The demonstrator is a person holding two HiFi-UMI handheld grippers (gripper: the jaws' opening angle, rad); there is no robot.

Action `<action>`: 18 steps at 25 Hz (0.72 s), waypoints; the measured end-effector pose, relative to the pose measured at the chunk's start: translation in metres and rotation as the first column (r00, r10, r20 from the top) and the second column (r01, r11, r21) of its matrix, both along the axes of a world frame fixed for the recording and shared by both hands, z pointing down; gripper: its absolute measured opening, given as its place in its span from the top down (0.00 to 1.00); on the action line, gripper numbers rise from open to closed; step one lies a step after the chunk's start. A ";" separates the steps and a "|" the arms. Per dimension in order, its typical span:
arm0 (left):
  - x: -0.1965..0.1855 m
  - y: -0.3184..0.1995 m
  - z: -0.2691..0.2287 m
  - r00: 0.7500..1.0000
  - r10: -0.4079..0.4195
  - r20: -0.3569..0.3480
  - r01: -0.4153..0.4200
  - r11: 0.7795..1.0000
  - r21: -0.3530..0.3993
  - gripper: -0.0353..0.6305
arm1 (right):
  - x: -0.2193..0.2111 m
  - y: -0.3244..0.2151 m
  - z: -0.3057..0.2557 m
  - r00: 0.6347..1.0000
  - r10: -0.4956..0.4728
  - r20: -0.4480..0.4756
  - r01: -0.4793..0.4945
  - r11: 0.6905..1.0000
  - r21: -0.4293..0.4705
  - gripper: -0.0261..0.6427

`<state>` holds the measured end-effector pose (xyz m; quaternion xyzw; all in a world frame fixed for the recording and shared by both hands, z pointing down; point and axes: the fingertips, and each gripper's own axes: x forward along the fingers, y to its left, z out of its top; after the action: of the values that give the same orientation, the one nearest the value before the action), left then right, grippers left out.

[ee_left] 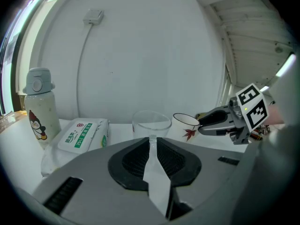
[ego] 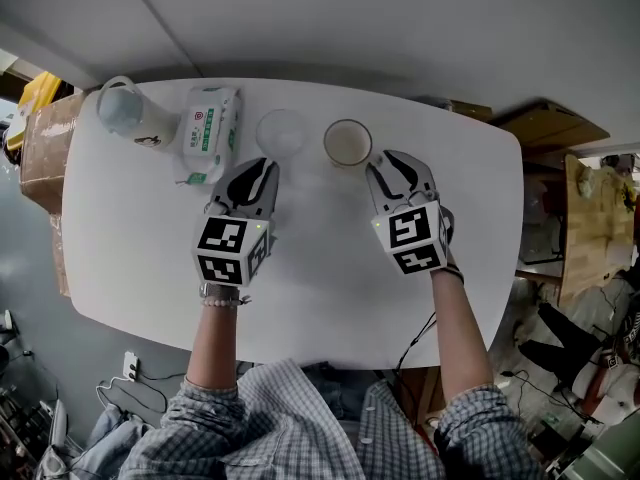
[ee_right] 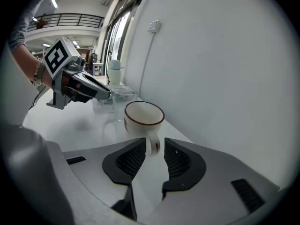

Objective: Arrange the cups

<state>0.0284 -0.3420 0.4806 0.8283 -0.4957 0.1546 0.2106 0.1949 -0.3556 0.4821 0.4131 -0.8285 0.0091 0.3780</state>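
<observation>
Right gripper [ee_right: 153, 145] is closed on the handle of the mug [ee_right: 143, 116], which sits dead ahead of it. Left gripper [ee_left: 151, 143] likewise pinches the glass cup [ee_left: 151, 122]. The cups stand side by side.

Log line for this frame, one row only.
left gripper: jaws shut on glass cup handle | right gripper: jaws astride white mug handle, contact unclear | both standing on table

Wall: plain white wall [ego: 400, 28] just behind table | Socket: white wall socket [ee_left: 93, 16], cable hanging down | Table: white table [ego: 130, 258], rounded corners | Floor: grey floor [ego: 28, 253], loose cables [ego: 120, 393] | Left: cardboard box [ego: 45, 148] | Right: wooden furniture [ego: 550, 126] | Far: tall windows [ee_right: 118, 29], balcony railing [ee_right: 65, 18], ceiling strip light [ee_right: 55, 3]
</observation>
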 end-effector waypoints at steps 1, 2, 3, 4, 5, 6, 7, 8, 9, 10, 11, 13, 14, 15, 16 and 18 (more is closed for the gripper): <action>0.000 0.000 0.000 1.000 0.000 -0.001 0.000 1.000 -0.001 0.86 | -0.001 0.000 0.002 1.000 -0.004 0.005 0.004 1.000 -0.005 0.81; 0.001 0.001 0.000 1.000 -0.001 -0.003 0.001 1.000 -0.001 0.86 | -0.002 0.002 0.003 1.000 -0.010 0.004 0.010 1.000 -0.007 0.81; 0.001 0.001 0.000 1.000 -0.003 -0.007 0.003 1.000 0.000 0.86 | -0.004 0.004 0.004 1.000 -0.015 -0.001 0.015 1.000 -0.007 0.81; 0.001 0.002 0.000 1.000 -0.007 -0.015 0.007 1.000 0.000 0.86 | -0.005 0.006 0.005 1.000 -0.018 -0.007 0.018 1.000 -0.006 0.81; 0.001 0.003 0.000 1.000 -0.012 -0.023 0.012 1.000 -0.001 0.86 | -0.006 0.009 0.005 1.000 -0.016 -0.010 0.016 1.000 -0.008 0.81; 0.000 0.004 0.000 1.000 -0.015 -0.028 0.014 1.000 -0.003 0.86 | -0.007 0.012 0.005 1.000 -0.012 -0.009 0.011 1.000 -0.010 0.81; 0.000 0.005 0.000 1.000 -0.013 -0.025 0.012 1.000 -0.003 0.86 | -0.009 0.015 0.004 1.000 -0.006 -0.007 0.006 1.000 -0.011 0.81; 0.001 0.005 0.000 1.000 -0.005 -0.016 0.005 1.000 -0.002 0.86 | -0.011 0.018 0.004 1.000 -0.002 -0.008 0.002 1.000 -0.009 0.81; 0.002 0.006 0.000 1.000 0.004 -0.005 -0.004 1.000 0.000 0.86 | -0.013 0.022 0.004 1.000 0.001 -0.010 -0.002 1.000 -0.007 0.81; 0.002 0.007 0.000 1.000 0.012 0.004 -0.012 1.000 0.001 0.86 | -0.015 0.026 0.004 1.000 0.004 -0.011 -0.004 1.000 -0.007 0.81; 0.003 0.008 0.000 1.000 0.016 0.009 -0.016 1.000 0.002 0.86 | -0.018 0.030 0.004 1.000 0.006 -0.009 -0.007 1.000 -0.008 0.81; 0.003 0.009 -0.001 1.000 0.018 0.011 -0.018 1.000 0.004 0.86 | -0.025 0.038 0.003 1.000 0.010 0.009 -0.010 1.000 -0.020 0.81; 0.003 0.010 -0.002 1.000 0.019 0.010 -0.019 1.000 0.005 0.86 | -0.029 0.041 0.003 1.000 0.014 0.024 -0.014 0.999 -0.031 0.81; 0.003 0.010 -0.003 1.000 0.019 0.010 -0.019 1.000 0.006 0.86 | -0.034 0.045 0.002 0.999 0.022 0.043 -0.020 0.999 -0.046 0.81; 0.003 0.011 -0.003 1.000 0.018 0.009 -0.018 1.000 0.006 0.86 | -0.039 0.048 0.002 0.998 0.031 0.063 -0.027 0.998 -0.064 0.81; 0.003 0.011 -0.003 1.000 0.017 0.008 -0.017 1.000 0.004 0.86 | -0.048 0.051 0.002 0.994 0.054 0.097 -0.045 0.995 -0.091 0.81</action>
<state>0.0310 -0.3307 0.4778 0.8322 -0.4898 0.1588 0.2059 0.1472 -0.3042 0.4841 0.4153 -0.8346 0.0759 0.3538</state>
